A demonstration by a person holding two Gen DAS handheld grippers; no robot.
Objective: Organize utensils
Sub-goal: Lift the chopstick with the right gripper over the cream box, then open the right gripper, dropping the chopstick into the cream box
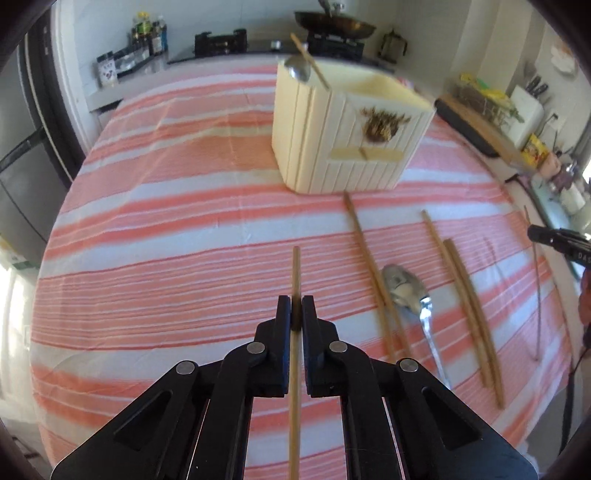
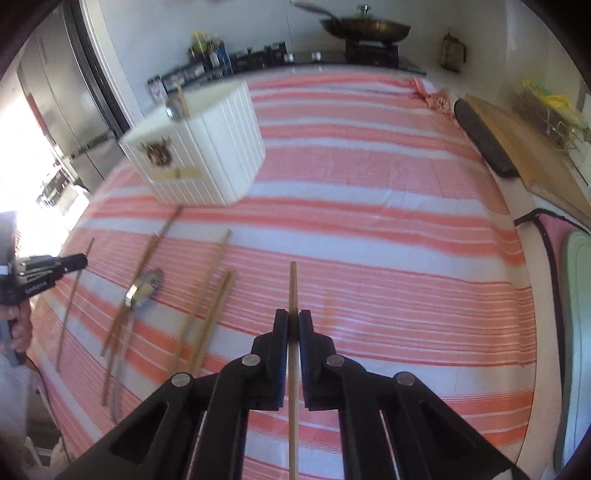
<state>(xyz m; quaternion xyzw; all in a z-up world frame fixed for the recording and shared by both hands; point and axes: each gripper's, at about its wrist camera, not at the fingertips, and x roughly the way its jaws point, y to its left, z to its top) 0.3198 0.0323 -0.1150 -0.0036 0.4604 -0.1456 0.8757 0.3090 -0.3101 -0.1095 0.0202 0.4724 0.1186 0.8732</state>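
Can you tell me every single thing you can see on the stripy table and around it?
tablecloth: one, pink and white stripes, covering the table
utensil box: one, cream, far middle of the cloth, with a spoon and a chopstick already inside
loose chopsticks: four, wooden, lying on the cloth in front of the box
spoon: one, silver, lying among the loose chopsticks
pan: one, dark, on the stove behind the table
bottles and jars: several, dark, on the back counter
cutting board: one, wooden, on the side counter
left gripper: one, black, shut on a wooden chopstick
right gripper: one, black, shut on another wooden chopstick
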